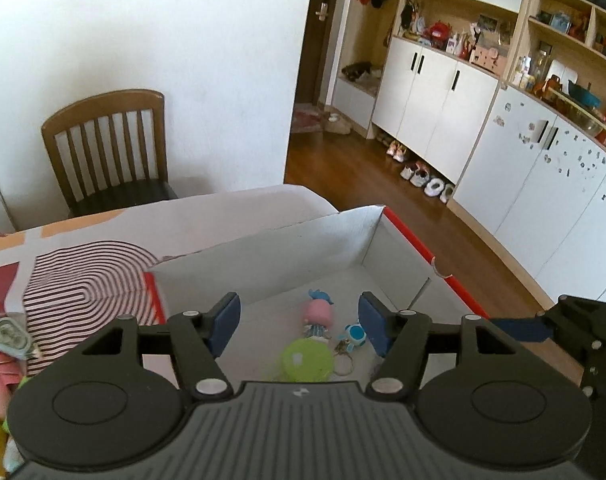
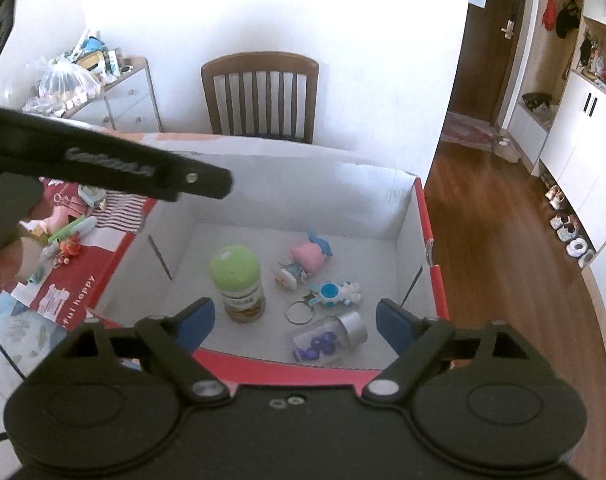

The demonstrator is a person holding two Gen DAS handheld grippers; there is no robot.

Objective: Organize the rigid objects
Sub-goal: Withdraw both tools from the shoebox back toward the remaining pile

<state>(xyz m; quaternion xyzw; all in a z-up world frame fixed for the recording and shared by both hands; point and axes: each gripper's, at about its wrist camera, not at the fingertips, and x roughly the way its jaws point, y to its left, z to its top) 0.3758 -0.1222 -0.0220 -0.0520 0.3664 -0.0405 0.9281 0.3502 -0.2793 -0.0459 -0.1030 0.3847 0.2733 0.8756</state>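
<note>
Both sets of jaws are seen spread with nothing between them. The right gripper point(image 2: 295, 322) is held above the near red rim of the box point(image 2: 439, 280), and the left gripper point(image 1: 299, 322) above the box floor.

Already placed inside are a green-capped bottle point(image 2: 239, 280) standing upright, a small vial point(image 2: 331, 338) lying on its side just ahead of the right jaws with its silver cap pointing away and to the right, a blue keychain point(image 2: 335, 292) and a pink doll point(image 2: 307, 256).

What is left to sort is judged to lie on the bench point(image 2: 7, 332) left of the box: a clutter of small items point(image 2: 69, 232), nearer the left hand.

Beyond, a wooden chair point(image 2: 259, 96), a white wall and white cabinets point(image 1: 431, 84) are seen.
</note>
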